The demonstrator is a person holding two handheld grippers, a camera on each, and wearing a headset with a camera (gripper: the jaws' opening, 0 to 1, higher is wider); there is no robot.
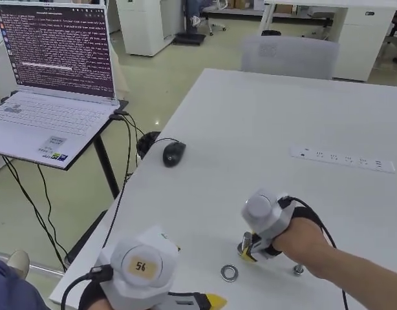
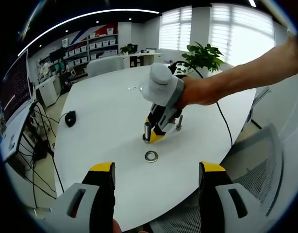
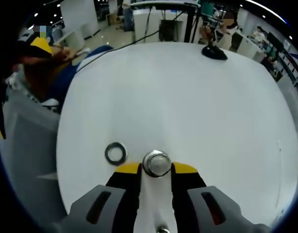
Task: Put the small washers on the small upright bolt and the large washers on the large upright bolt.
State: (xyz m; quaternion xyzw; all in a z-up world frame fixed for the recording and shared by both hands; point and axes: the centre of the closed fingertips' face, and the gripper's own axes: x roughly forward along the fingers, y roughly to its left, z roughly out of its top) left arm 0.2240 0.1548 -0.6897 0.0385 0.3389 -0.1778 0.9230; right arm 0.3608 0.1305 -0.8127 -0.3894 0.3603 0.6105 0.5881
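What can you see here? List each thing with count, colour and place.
table: one, white, centre
laptop: one, white, left of the table
mouse: one, black, near the table's left edge
power strip: one, white, on the table's right
large bolt: one, grey, upright between the right tool's tips
small bolt: one, grey, upright, right of the large bolt
washer: one, grey, flat on the table
left tool: one, grey with yellow tips, open
right tool: one, grey with yellow tips, at the large bolt
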